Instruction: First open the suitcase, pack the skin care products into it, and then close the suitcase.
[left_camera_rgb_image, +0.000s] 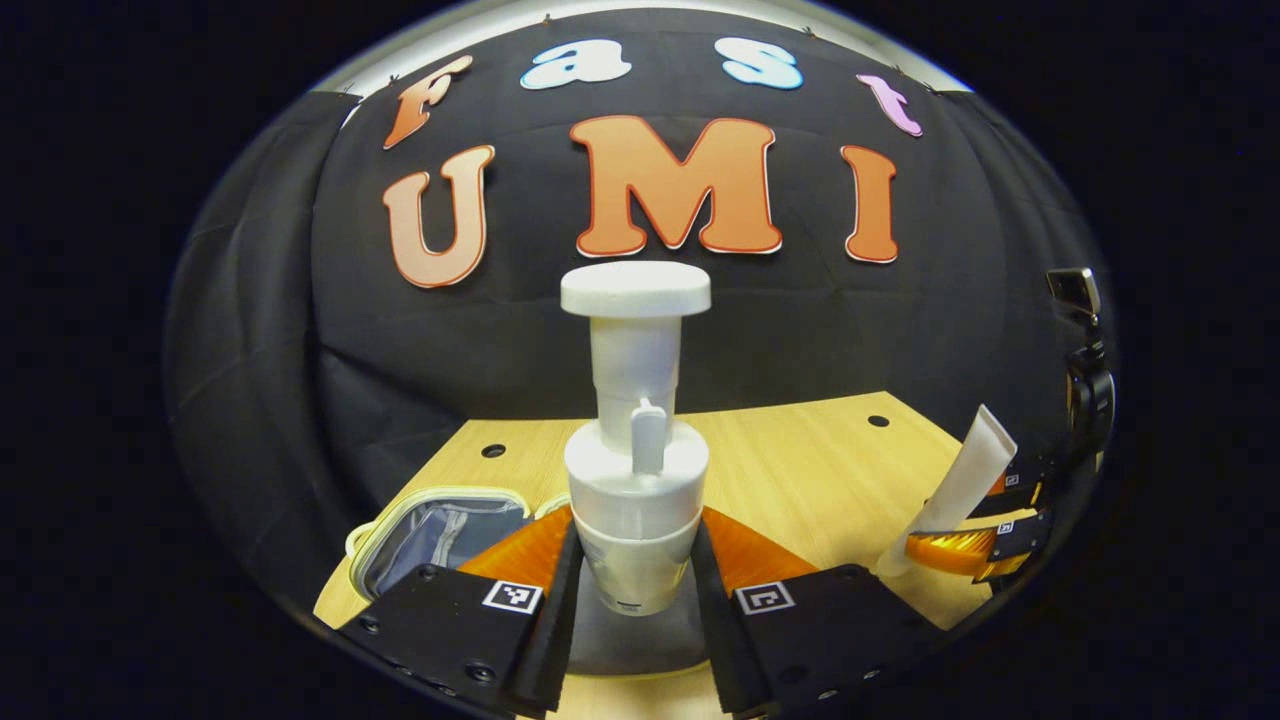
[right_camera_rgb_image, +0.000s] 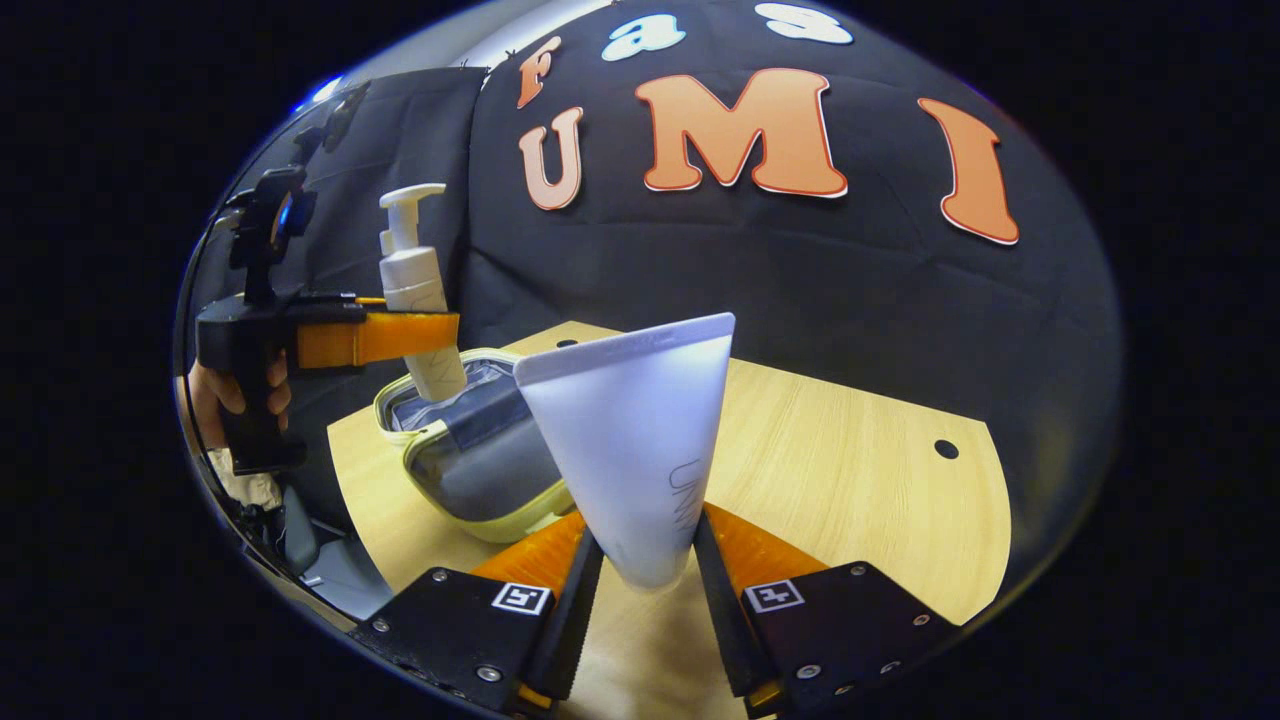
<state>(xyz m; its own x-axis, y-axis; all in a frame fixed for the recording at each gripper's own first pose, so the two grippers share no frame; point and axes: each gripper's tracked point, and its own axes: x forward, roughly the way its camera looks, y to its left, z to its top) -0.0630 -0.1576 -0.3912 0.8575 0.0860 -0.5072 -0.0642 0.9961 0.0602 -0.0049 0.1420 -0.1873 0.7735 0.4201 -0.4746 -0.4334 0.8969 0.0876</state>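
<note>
Tube (right_camera_rgb_image: 640, 440) print: grey lettering is carried along the side of the tube, near the narrow end; only a few capital strokes can be seen, and no word can be made out.
Pump bottle (left_camera_rgb_image: 636, 500) print: a small dark mark is seen low on the body in the left gripper view; too small to be read.
Finger (right_camera_rgb_image: 520, 598) markers: square black-and-white coded tags are fixed on the fingers; no text or number is carried.

Counter (right_camera_rgb_image: 850, 460): pale wood grain, smooth, satin. Pump bottle (left_camera_rgb_image: 636, 480): white plastic, slightly glossy. Tube (right_camera_rgb_image: 640, 440): matt soft plastic. Suitcase (right_camera_rgb_image: 470, 450): glossy shell rim, grey cloth lining.
</note>
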